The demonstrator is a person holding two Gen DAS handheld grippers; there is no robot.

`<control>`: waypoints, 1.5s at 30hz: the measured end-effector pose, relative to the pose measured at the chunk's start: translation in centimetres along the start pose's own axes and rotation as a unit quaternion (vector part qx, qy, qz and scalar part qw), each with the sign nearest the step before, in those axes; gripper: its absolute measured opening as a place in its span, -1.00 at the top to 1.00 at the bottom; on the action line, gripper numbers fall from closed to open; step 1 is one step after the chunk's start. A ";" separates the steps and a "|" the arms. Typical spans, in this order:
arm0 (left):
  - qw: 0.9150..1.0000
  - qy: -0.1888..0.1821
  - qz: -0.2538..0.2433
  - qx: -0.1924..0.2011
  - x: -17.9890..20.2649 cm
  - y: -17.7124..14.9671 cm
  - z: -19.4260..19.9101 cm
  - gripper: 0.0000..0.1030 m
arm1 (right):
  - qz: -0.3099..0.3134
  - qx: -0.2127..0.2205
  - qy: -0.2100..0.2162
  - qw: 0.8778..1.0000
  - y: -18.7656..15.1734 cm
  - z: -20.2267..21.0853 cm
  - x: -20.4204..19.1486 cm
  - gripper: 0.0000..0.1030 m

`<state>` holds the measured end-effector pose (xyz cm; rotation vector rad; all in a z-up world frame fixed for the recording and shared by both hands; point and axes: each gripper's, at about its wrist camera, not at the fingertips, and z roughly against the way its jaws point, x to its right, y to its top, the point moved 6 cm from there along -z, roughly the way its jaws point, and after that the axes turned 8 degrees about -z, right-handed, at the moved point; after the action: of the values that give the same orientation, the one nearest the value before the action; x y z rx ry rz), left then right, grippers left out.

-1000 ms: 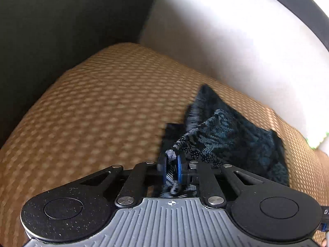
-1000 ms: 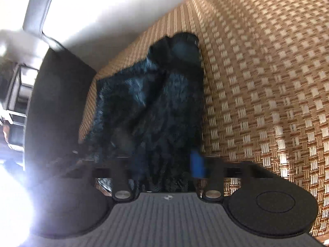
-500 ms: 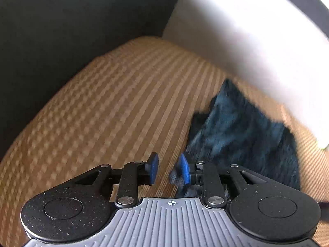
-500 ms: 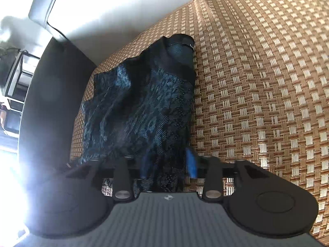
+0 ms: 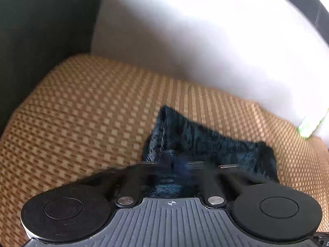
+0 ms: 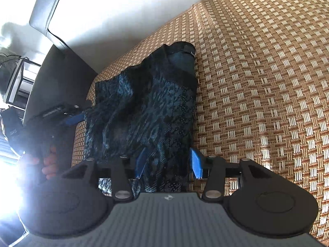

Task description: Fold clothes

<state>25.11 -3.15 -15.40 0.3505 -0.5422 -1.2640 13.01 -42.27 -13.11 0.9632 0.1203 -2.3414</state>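
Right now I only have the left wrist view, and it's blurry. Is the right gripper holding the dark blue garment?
Observer: No. The right gripper is open, with one blue pad on each side of the dark blue garment at its near edge.
Operator: Where is my left gripper on it?
Observer: The left gripper meets the garment's side edge, on the side of the black armrest. I cannot tell whether it is shut.
Operator: Does the garment lie flat?
Observer: No, it is bunched in folds on the woven mat, with a plain dark band at its far end.
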 end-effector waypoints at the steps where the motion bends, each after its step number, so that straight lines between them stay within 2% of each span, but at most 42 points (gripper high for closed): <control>1: 1.000 0.008 0.005 0.016 -0.3 0.2 0.4 1.00 | -0.002 -0.002 0.000 1.000 0.0 -0.1 0.0 -0.02; 3: 0.999 0.031 0.015 0.034 -1.5 0.4 1.1 1.00 | 0.001 -0.004 0.004 1.000 0.1 0.0 0.0 -0.02; 5: 0.998 0.055 0.036 0.013 -3.2 -0.2 0.4 1.00 | 0.004 -0.006 0.005 1.000 0.1 0.0 0.1 -0.06; 7: 0.997 0.058 0.059 -0.002 -4.5 -1.2 0.1 1.00 | 0.002 -0.012 0.000 1.000 0.0 -0.1 0.4 -0.07; 8: 0.996 0.046 0.070 -0.006 -4.7 -1.6 0.4 0.63 | 0.001 -0.014 -0.004 1.000 0.0 -0.1 0.6 -0.08; 9: 0.996 0.038 0.077 -0.006 -4.9 -1.9 0.9 0.37 | -0.001 -0.015 -0.003 1.000 -0.1 -0.1 0.7 -0.08; 12: 0.997 0.030 0.072 0.004 -4.7 -3.3 3.9 0.09 | -0.007 -0.017 0.008 1.000 -0.3 0.3 0.9 -0.08; 14: 0.998 0.018 0.066 -0.001 -4.7 -4.7 6.1 0.02 | -0.008 -0.020 0.010 1.000 -0.3 0.6 1.0 -0.08; 17: 0.997 -0.005 0.057 -0.042 -4.1 -7.8 7.6 -0.06 | -0.011 -0.033 0.018 0.999 -0.6 0.6 0.9 -0.10; 20: 0.998 -0.004 0.044 -0.048 -3.5 -9.9 8.4 -0.14 | -0.014 -0.045 0.025 0.999 -1.3 0.3 0.7 -0.11; 21: 0.997 -0.001 0.050 -0.050 -3.5 -10.3 8.1 -0.02 | -0.014 -0.048 0.025 0.998 -1.6 0.1 0.7 -0.13; 23: 0.996 -0.009 0.075 -0.047 -3.7 -10.6 7.8 0.80 | -0.021 -0.049 0.025 0.998 -1.9 -0.2 0.7 -0.17; 24: 0.996 -0.013 0.084 -0.042 -3.8 -10.6 8.0 0.91 | -0.026 -0.050 0.026 0.998 -2.0 -0.3 0.7 -0.16; 25: 0.996 -0.008 0.081 -0.035 -3.8 -10.6 8.6 0.97 | -0.030 -0.051 0.030 0.998 -2.0 -0.3 0.7 -0.01; 26: 0.997 -0.004 0.079 -0.028 -3.8 -10.6 9.2 0.99 | -0.031 -0.054 0.032 0.998 -2.1 -0.3 0.6 0.32; 28: 0.997 -0.001 0.071 -0.023 -3.6 -11.1 10.6 1.00 | -0.027 -0.056 0.039 0.997 -2.0 0.2 0.4 0.45; 30: 0.997 0.002 0.064 -0.034 -3.7 -11.9 11.0 1.00 | -0.024 -0.056 0.045 0.997 -2.0 0.9 0.2 0.48; 35: 0.993 0.020 0.080 -0.083 -5.1 -15.1 9.4 0.98 | -0.009 -0.068 0.025 0.997 -2.7 0.7 0.9 0.47; 37: 0.990 0.009 0.101 -0.094 -5.6 -15.5 10.2 0.55 | -0.008 -0.057 0.028 0.998 -2.4 1.4 0.9 0.41; 39: 0.991 0.009 0.102 -0.090 -5.8 -15.1 11.9 0.44 | -0.006 -0.046 0.032 0.998 -2.1 2.0 0.8 0.12; 40: 0.992 0.011 0.099 -0.075 -5.9 -14.5 12.9 0.36 | -0.005 -0.041 0.034 0.999 -1.9 2.4 0.8 -0.03; 42: 0.994 0.000 0.101 -0.038 -6.1 -13.1 14.4 -0.14 | -0.004 -0.030 0.037 0.999 -1.6 3.1 0.8 -0.15; 44: 0.995 -0.020 0.094 -0.006 -5.6 -11.3 14.7 -0.24 | 0.000 -0.015 0.039 0.999 -0.9 3.6 0.7 -0.31; 45: 0.996 -0.026 0.081 0.001 -5.1 -10.4 14.1 -0.28 | 0.002 -0.006 0.038 0.999 -0.4 3.9 0.6 -0.33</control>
<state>7.79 -0.44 -10.25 0.2694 -0.6050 -1.1181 10.11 -43.40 -10.69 1.0464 0.1609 -2.2977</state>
